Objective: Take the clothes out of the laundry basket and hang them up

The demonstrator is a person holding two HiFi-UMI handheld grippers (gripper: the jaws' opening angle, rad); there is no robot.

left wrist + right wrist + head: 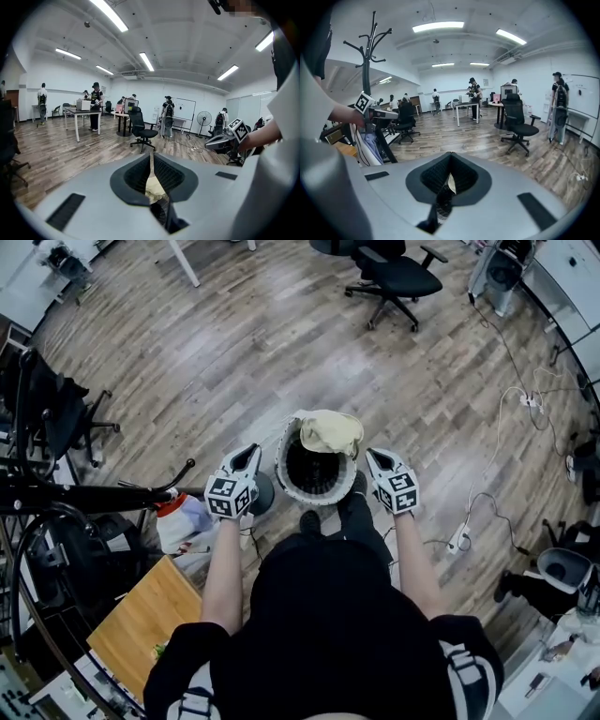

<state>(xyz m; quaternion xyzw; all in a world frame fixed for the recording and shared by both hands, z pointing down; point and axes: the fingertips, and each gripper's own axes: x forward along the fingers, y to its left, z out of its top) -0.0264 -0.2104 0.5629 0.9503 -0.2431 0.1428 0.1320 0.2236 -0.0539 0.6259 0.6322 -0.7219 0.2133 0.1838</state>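
Cloth on far rim of basket, both jaws closed, right gripper nearer.

The crumpled pale-yellow cloth (pixel 330 432) is draped over the far rim of the round white slatted laundry basket (pixel 284 479), which stands on the wood floor (pixel 234 362). Its longer side runs left to right along the rim. The left gripper (pixel 249 452) and right gripper (pixel 372 456) flank the basket, so the cloth lies inward and slightly ahead of each. The right tip sits just beside the cloth's edge, the left further off. A pale sliver shows in each slit; whether it is pinched cloth cannot be told.

Two grippers (pixel 251 450) (pixel 373 456), one basket (pixel 285 482), one garment (pixel 330 432)
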